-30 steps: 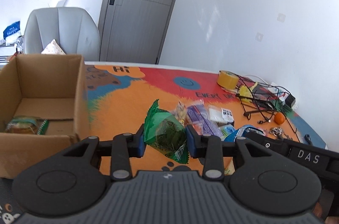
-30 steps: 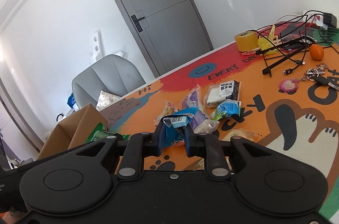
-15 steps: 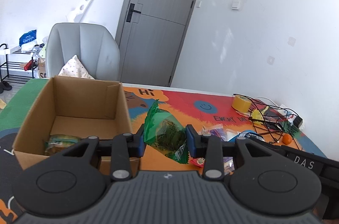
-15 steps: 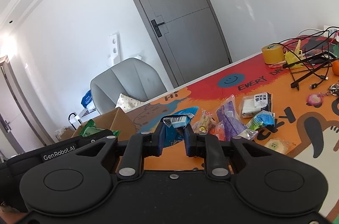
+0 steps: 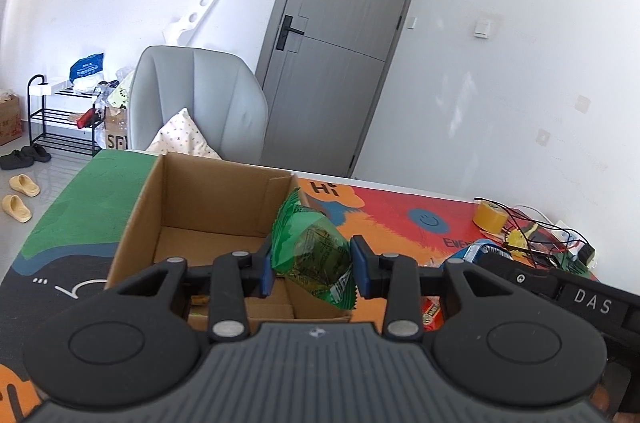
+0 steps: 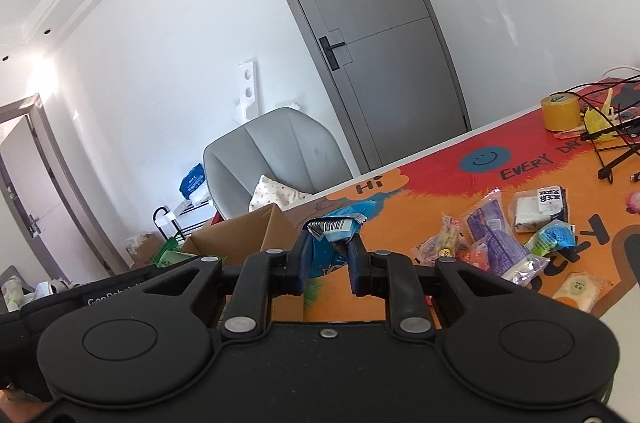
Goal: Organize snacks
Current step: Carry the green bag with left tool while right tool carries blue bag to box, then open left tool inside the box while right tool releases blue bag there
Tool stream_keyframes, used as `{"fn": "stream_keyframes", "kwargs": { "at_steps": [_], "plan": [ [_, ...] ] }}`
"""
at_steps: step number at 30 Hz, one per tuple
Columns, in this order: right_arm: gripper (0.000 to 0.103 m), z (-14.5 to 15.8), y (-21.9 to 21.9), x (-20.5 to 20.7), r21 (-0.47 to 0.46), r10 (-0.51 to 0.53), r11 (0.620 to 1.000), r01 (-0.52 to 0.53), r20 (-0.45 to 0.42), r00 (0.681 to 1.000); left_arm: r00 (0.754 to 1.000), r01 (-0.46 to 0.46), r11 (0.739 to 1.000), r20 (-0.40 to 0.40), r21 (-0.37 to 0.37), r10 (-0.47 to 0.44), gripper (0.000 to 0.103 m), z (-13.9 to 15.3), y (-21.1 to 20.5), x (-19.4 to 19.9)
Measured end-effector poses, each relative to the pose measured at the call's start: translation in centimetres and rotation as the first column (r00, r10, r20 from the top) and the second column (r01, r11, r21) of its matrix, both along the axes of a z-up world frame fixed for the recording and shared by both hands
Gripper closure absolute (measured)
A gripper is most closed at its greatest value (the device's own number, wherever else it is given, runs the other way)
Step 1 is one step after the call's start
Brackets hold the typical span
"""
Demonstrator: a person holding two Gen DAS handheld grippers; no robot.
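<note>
The colourful table mat [image 5: 384, 207] carried the open cardboard box [image 5: 208, 199] at its left end. In my right wrist view, a loose group of wrapped snacks [image 6: 516, 239] lay on the orange area, well apart from the box.

My left gripper [image 5: 314, 265] was partly closed, its two blue pads pressing the sides of a green snack packet [image 5: 316, 255]. The packet hung between the fingers above the box's near right corner; whether it touched the cardboard could not be determined.

My right gripper [image 6: 330, 265] was closed to a narrow gap on a blue snack packet [image 6: 332, 235], whose barcoded end stood up above the fingertips. This packet was held clear of the mat, just right of the box.

A yellow tape roll [image 6: 559, 112] stood at the far right beside tangled cables [image 6: 612, 139].
</note>
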State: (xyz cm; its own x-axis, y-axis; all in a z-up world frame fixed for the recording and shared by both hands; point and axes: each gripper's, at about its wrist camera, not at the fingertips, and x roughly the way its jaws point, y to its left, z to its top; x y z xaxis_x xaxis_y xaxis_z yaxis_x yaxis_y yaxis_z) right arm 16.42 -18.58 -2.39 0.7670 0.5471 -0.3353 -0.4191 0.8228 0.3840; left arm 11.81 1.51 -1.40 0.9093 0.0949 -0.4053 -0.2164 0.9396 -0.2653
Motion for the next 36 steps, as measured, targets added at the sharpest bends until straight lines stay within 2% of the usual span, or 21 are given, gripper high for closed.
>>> {"fn": "stream_keyframes", "kwargs": {
  "at_steps": [12, 16, 21, 23, 27, 31, 36],
  "plan": [
    [0.083, 0.3, 3.3, 0.7, -0.007, 0.066, 0.998, -0.066, 0.008, 0.998, 0.998, -0.057, 0.996, -0.024, -0.068, 0.055, 0.066, -1.1, 3.0, 0.5],
    [0.083, 0.5, 4.3, 1.0, -0.010, 0.083, 0.997, -0.082, 0.010, 0.997, 0.996, -0.086, 0.992, -0.044, -0.092, 0.082, 0.057, -1.5, 4.1, 0.9],
    [0.083, 0.6, 5.8, 1.4, -0.015, 0.112, 0.994, -0.112, 0.009, 0.994, 0.991, -0.128, 0.984, -0.050, -0.121, 0.123, 0.053, -1.6, 5.8, 0.4],
    [0.083, 0.6, 6.4, 1.6, -0.017, 0.124, 0.992, -0.124, 0.007, 0.992, 0.989, -0.146, 0.981, -0.047, -0.125, 0.141, 0.046, -1.4, 6.3, 0.1],
    [0.083, 0.5, 7.6, 1.9, -0.018, 0.148, 0.989, -0.148, 0.002, 0.989, 0.983, -0.181, 0.976, -0.041, -0.125, 0.177, 0.040, -1.1, 7.3, -0.5],
    [0.082, 0.5, 9.0, 1.9, -0.022, 0.178, 0.984, -0.179, -0.011, 0.984, 0.979, -0.204, 0.972, -0.031, -0.117, 0.202, 0.028, -0.8, 7.9, -1.1],
    [0.074, 0.3, 9.4, 2.0, -0.001, 0.200, 0.980, -0.200, -0.044, 0.979, 0.977, -0.214, 0.970, -0.036, -0.113, 0.211, 0.025, -0.6, 8.4, -1.5]
  ]
}}
